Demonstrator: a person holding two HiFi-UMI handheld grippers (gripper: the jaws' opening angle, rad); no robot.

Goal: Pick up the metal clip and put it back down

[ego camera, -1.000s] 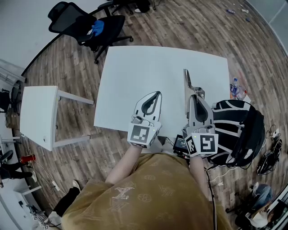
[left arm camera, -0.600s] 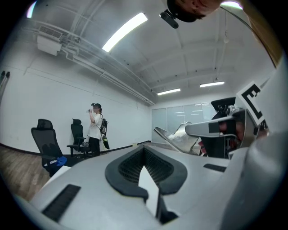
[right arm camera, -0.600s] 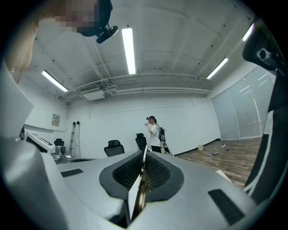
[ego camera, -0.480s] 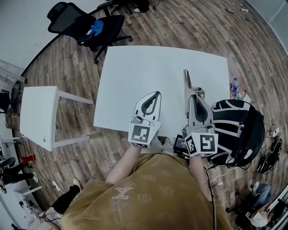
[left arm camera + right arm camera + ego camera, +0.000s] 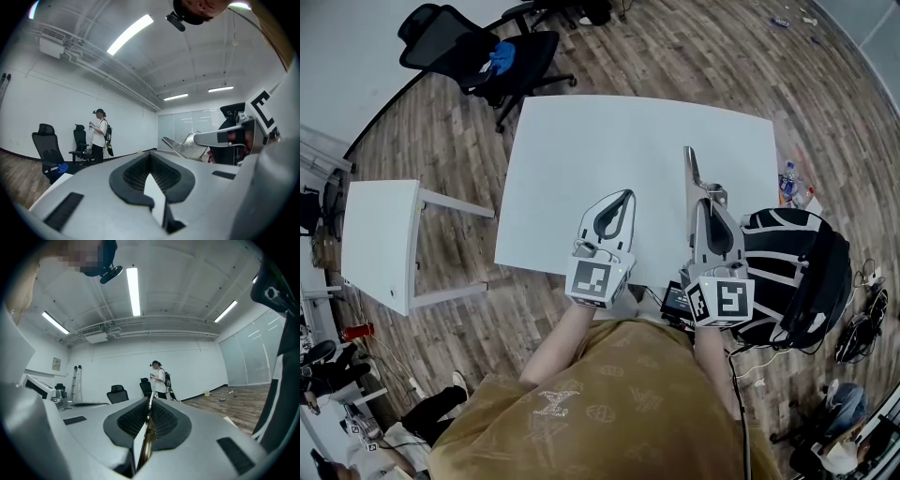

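The metal clip [image 5: 688, 169] is a long silver piece that juts forward from my right gripper [image 5: 705, 202], whose jaws are shut on its near end, over the right part of the white table [image 5: 609, 141]. In the right gripper view the clip [image 5: 148, 427] runs as a thin metal strip between the closed pads. My left gripper [image 5: 627, 196] hovers over the table's near edge to the clip's left, shut and holding nothing. From the left gripper view the clip [image 5: 185, 143] shows at the right, held by the other gripper.
A black office chair [image 5: 478, 52] stands beyond the table's far left corner. A small white side table [image 5: 384, 239] is at the left. A black-and-white backpack [image 5: 792, 272] and a bottle [image 5: 789, 183] lie to the right. A person [image 5: 160, 378] stands far across the room.
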